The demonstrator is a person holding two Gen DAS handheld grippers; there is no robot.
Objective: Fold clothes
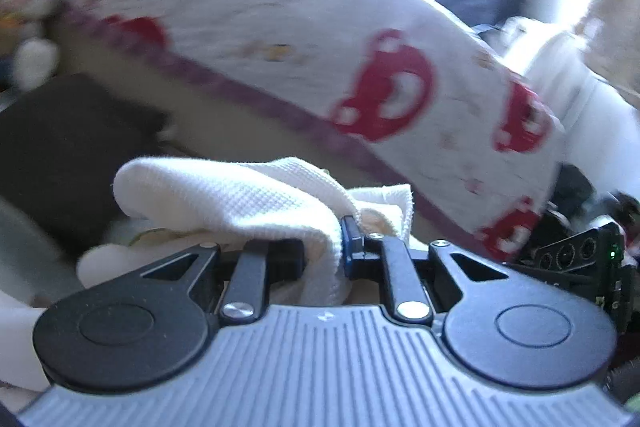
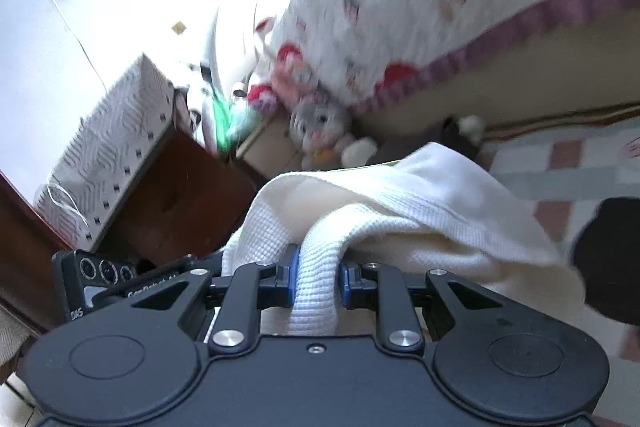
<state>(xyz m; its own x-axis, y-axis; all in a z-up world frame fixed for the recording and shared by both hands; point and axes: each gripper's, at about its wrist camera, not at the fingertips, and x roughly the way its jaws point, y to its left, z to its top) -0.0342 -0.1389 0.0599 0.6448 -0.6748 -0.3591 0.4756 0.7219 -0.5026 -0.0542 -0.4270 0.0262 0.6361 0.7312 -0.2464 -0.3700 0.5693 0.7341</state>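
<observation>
A cream waffle-knit garment (image 1: 224, 195) is held up off the surface by both grippers. My left gripper (image 1: 324, 247) is shut on a bunched edge of it; the cloth drapes over the left finger and hides it. My right gripper (image 2: 316, 275) is shut on a thick rolled fold of the same garment (image 2: 400, 203), which spreads out to the right beyond the fingers. The other gripper's body shows at the right edge of the left wrist view (image 1: 576, 255) and at the left in the right wrist view (image 2: 100, 275).
A white blanket with red car prints and a purple hem (image 1: 320, 47) hangs behind, also in the right wrist view (image 2: 440, 7). Stuffed toys (image 2: 320, 127), a brown cabinet (image 2: 180, 195) and a patterned box (image 2: 108, 147) stand at left. A checkered sheet (image 2: 560, 163) lies at right.
</observation>
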